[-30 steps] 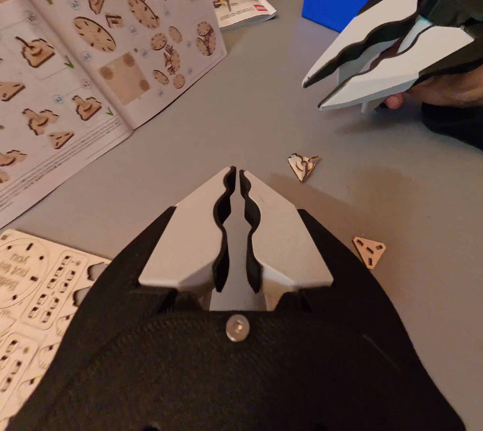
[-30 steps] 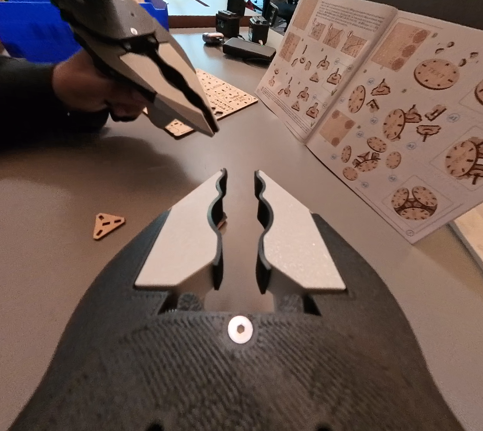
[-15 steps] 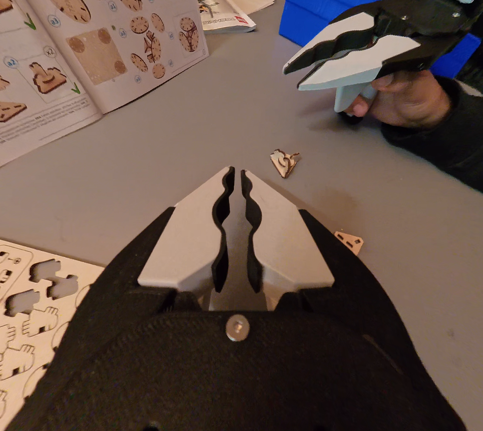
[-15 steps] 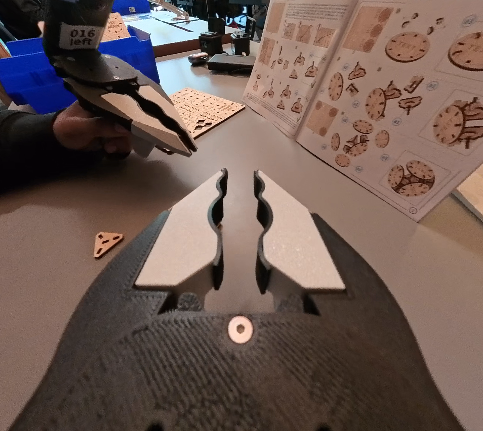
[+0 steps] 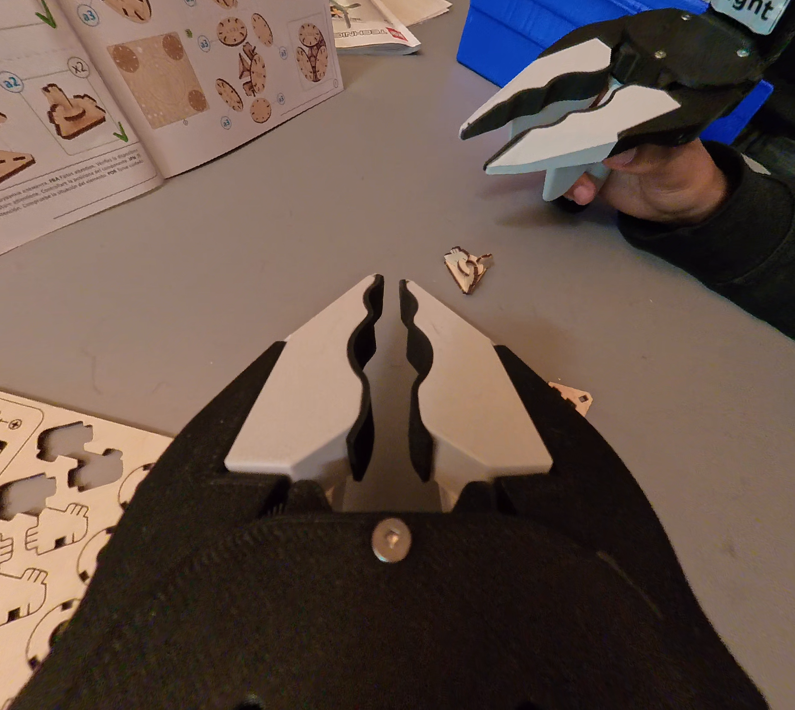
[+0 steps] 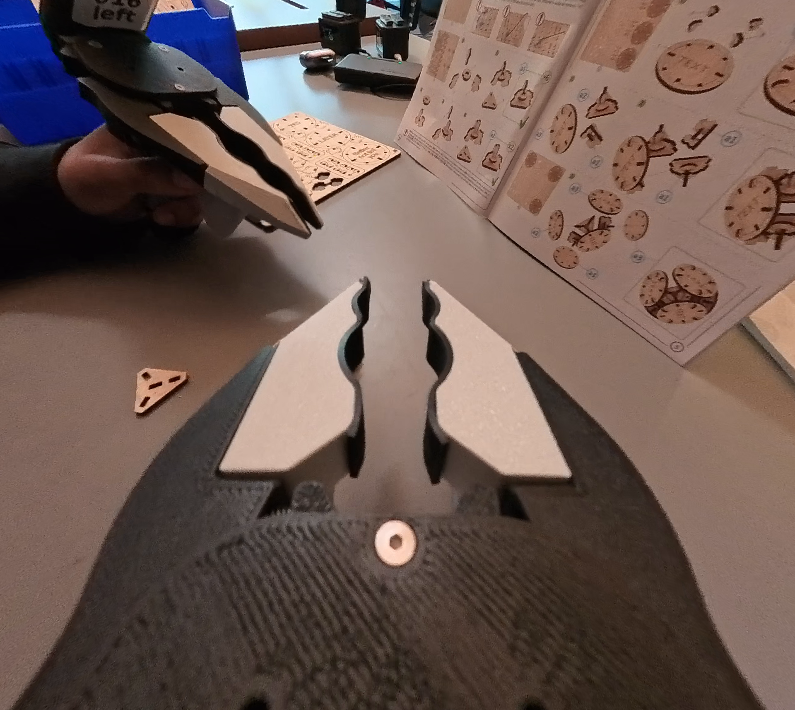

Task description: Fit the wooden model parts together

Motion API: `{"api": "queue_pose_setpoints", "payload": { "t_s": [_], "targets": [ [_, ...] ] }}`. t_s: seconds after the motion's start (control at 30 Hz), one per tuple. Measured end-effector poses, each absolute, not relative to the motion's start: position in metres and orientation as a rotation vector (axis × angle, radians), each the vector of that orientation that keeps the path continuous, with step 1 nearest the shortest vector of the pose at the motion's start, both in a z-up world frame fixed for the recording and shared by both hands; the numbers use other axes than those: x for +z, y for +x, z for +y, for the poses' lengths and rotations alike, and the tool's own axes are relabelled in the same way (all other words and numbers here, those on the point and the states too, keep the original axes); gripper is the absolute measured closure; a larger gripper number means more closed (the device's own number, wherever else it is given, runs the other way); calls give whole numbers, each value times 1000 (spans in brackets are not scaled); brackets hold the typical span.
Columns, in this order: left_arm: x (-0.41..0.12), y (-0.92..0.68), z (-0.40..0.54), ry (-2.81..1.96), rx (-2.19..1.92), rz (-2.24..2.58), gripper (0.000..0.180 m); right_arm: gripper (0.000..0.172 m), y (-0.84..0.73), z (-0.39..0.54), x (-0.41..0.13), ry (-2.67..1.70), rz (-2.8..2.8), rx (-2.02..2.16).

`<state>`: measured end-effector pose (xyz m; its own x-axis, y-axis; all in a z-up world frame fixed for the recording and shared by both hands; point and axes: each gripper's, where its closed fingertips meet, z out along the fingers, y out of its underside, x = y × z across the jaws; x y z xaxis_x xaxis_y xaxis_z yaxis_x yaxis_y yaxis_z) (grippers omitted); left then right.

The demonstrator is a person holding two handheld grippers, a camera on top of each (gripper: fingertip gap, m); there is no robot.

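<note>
A: Start at the left. What's there?

B: A punched-out wooden sheet lies flat at the near left, and the open booklet stands behind it. The left gripper hangs over the grey table with its fingertips a narrow slit apart and only bare table showing between them.

A: And to its right?

B: A small assembled wooden piece lies just beside the left gripper's tips, touching neither finger. A flat wooden triangle lies nearer, half hidden by the gripper's body. Farther right, the right gripper is held off the table, its jaws parted wider and holding nothing I can see.

A: What could go wrong?

B: I'd judge the small piece is light, so a fingertip grazing it would likely slide or tip it. The triangle lies flat on the table; a pinch from above may skid off it. A wide swing on the left could catch the booklet.

A: Any containers?

B: A blue bin at the far right, behind the right gripper. Its inside isn't visible in the left wrist view. In the right wrist view another blue bin has light wooden sheets sticking out above its rim.
</note>
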<state>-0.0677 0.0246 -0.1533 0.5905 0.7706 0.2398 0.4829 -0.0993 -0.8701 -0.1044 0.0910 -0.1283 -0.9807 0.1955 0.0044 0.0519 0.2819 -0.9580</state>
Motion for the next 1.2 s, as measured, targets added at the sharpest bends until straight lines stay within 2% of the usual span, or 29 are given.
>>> {"api": "queue_pose_setpoints", "payload": {
  "t_s": [0.17,0.33,0.4,0.5,0.73,0.93,1.2],
  "targets": [
    [-151,-70,18,-1740,358,-1040,175,146,-103,90,-130,-212,-2412,1769],
    [-145,-66,20,-1685,276,-1035,173,123,-110,91,-131,-264,-2392,1745],
    [-140,-66,19,-1655,263,-1026,180,126,-110,91,-130,-267,-2391,1752],
    [-136,-67,14,-1617,259,-1033,179,137,-110,92,-129,-264,-2385,1759],
    [-133,-73,-3,-1624,329,-1060,165,139,-110,91,-132,-256,-2390,1728],
    [-103,-72,-110,-1498,629,-1271,172,139,-110,91,-132,-257,-2390,1725],
    [-133,-57,-187,-1569,810,-1518,174,138,-110,90,-134,-255,-2394,1709]
  ]
}}
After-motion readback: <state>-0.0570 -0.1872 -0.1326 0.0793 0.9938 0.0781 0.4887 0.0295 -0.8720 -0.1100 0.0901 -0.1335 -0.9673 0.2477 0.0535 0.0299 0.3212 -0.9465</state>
